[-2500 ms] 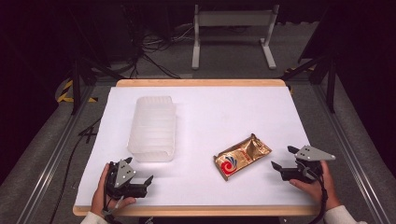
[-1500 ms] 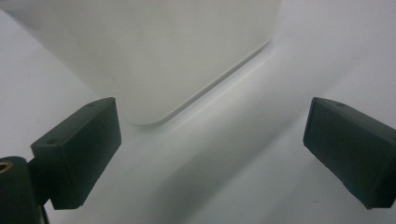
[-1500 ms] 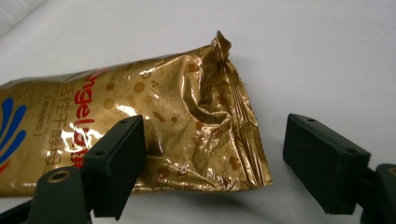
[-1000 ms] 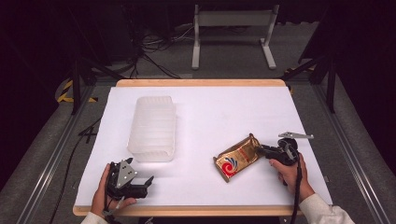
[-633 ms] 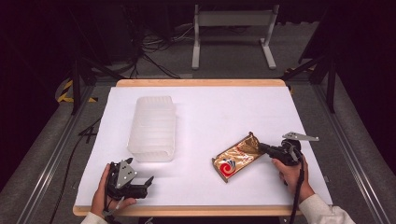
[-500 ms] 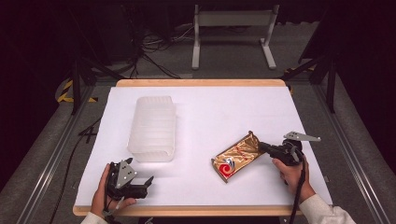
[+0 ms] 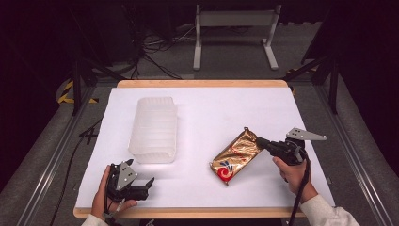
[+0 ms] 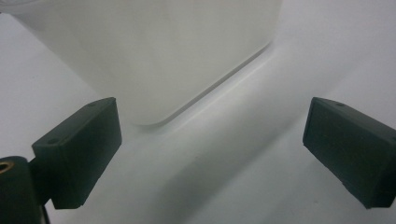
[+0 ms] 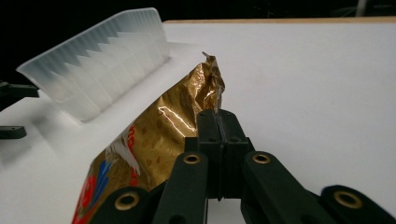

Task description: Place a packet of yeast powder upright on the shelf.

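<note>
- The step in hand looked to be the pick-up of the gold snack packet [image 7: 236, 156]: the right gripper [image 7: 261, 142] had its two jaws pressed together on the packet's crimped end, the end farthest from the clear plastic container [image 7: 155, 129].
- In the right gripper view the jaws met with almost no gap, a thin fold of foil [image 9: 211, 91] caught between them, and the packet's [image 9: 154, 144] pinched end rose off the white table [image 9: 303, 84] while its other end sloped down toward the surface.
- The packet lay to the right of the container, well apart from it, slanted, with its red-and-blue printed end pointing away from the container's far side.
- The left gripper [image 7: 141, 184] rested just in front of the container's near short wall, its jaws spread wide and holding nothing; the left gripper view showed that wall [image 8: 154, 56] close ahead between the two black pads [image 8: 81, 149].
- Judged from this, the next move probably called for lifting the packet clear and carrying it leftward over the container's rim, so the hold on the thin seal needed to stay firm.
- The packet was shiny, crinkled gold foil with a red swirl and blue marks near one end; it looked light and limp, apt to swing or slip from an edge grip.
- The container was translucent, ribbed and seemed empty.
</note>
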